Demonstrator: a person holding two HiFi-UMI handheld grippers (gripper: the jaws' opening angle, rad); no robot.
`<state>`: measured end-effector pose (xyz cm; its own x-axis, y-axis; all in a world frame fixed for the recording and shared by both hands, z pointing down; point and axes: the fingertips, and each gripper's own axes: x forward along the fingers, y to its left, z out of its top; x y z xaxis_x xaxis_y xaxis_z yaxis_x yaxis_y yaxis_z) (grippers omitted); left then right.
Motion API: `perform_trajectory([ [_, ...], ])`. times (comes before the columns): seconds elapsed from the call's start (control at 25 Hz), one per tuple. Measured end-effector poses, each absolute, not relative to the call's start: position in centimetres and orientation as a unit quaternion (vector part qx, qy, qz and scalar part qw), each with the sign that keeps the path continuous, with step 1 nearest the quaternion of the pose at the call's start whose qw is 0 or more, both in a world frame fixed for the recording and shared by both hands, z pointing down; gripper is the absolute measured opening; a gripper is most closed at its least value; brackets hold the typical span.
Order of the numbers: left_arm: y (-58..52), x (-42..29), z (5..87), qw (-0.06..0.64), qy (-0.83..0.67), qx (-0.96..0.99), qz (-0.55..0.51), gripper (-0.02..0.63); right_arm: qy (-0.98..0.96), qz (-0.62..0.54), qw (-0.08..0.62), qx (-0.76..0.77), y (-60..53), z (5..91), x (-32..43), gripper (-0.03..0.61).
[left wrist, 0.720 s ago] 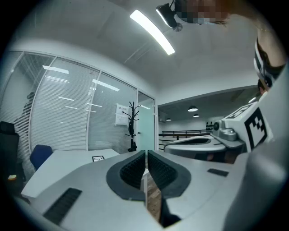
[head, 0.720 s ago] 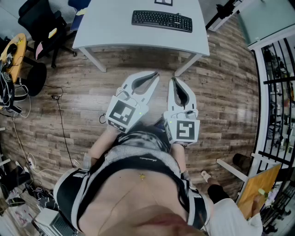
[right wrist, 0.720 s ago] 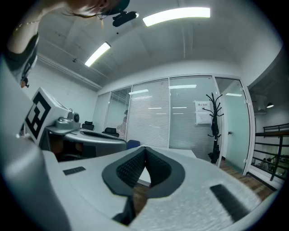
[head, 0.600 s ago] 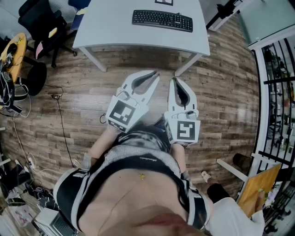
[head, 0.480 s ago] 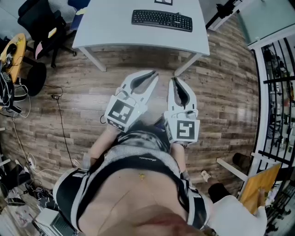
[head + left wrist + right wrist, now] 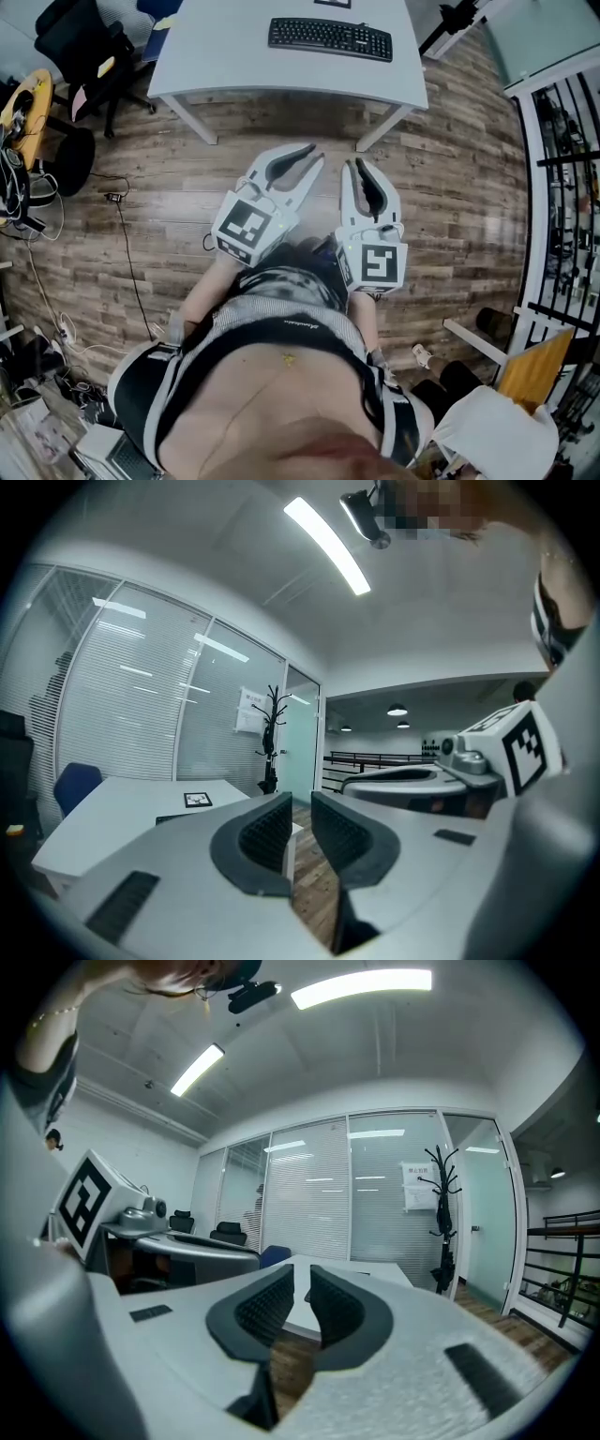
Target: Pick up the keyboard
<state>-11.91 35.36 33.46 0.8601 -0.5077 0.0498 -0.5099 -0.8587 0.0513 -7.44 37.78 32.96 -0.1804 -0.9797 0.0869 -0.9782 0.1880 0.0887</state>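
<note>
Far up on the white worktop the keyboard lies untouched, well apart from both tools. Little has changed in the last moments. The left gripper and right gripper still hover level over the wooden floor on the near side, fingers drawn almost together on nothing. I judge the approach has yet to begin.
</note>
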Motion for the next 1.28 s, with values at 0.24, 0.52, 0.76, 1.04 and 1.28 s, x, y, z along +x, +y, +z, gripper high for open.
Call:
perform_trajectory([
  [0.24, 35.8, -12.1, 33.2, 0.035, -0.262, 0.964, 0.012, 0.04, -0.768, -0.004, 0.07, 0.637, 38.4, 33.3, -7.5, 0.061],
  [0.52, 35.5, -11.5, 33.4, 0.036, -0.265, 0.964, 0.014, 0.04, -0.771, 0.001, 0.073, 0.633, 38.1, 33.5, -7.0, 0.063],
  [0.76, 33.2, -10.4, 33.1, 0.036, -0.27, 0.962, 0.006, 0.04, -0.777, -0.001, 0.061, 0.626, 35.6, 33.2, -6.1, 0.063],
  [1.04, 28.9, -8.7, 32.4, 0.035, -0.281, 0.959, 0.008, 0.04, -0.789, -0.01, 0.06, 0.612, 30.9, 32.5, -4.8, 0.063],
  [1.28, 25.3, -7.8, 31.9, 0.041, -0.285, 0.958, 0.008, 0.04, -0.795, -0.012, 0.06, 0.603, 27.1, 32.0, -4.3, 0.063],
])
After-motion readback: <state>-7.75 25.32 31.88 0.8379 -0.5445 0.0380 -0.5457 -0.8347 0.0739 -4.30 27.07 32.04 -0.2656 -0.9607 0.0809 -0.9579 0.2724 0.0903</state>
